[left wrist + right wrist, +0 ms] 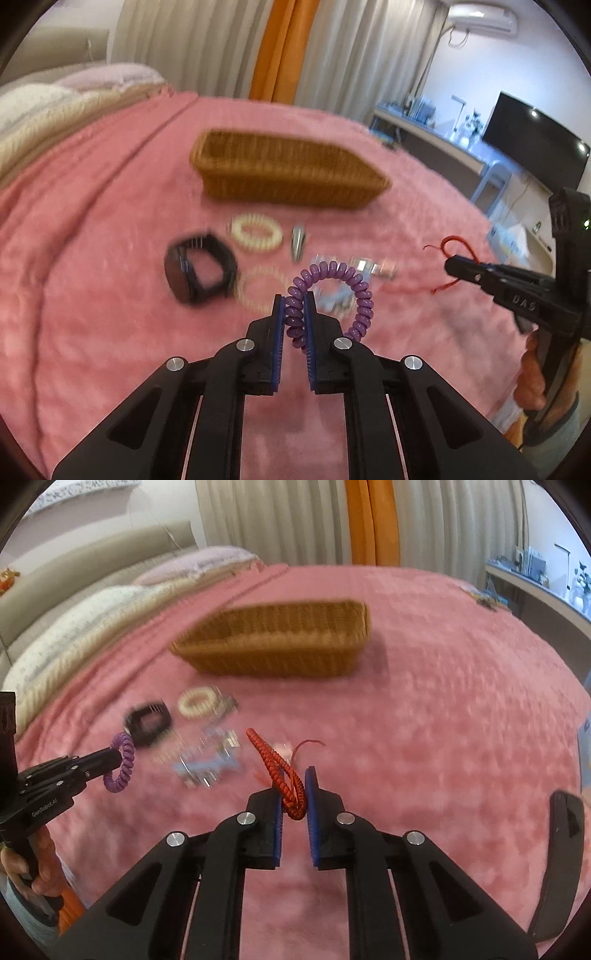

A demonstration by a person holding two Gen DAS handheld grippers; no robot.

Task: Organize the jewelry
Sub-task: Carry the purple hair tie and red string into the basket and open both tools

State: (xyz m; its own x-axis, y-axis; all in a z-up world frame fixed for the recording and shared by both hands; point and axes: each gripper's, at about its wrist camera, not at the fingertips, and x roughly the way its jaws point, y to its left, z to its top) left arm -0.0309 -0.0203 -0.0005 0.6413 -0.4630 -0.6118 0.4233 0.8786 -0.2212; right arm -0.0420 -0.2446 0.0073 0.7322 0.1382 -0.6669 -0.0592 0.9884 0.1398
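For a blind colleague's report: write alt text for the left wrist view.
The left tool is shut on a purple spiral hair tie above a pink blanket strewn with bracelets, near a wicker basket. At right, the right tool grips a red cord.

Two matching black plastic grippers. The left gripper has angular linkage arms with round silver screw heads and blue ribbed pads lining its fingers. The right gripper looks the same. White lettering on the left gripper's side, blurred, seems to read "GenRobot.AI". A hand grips its handle.
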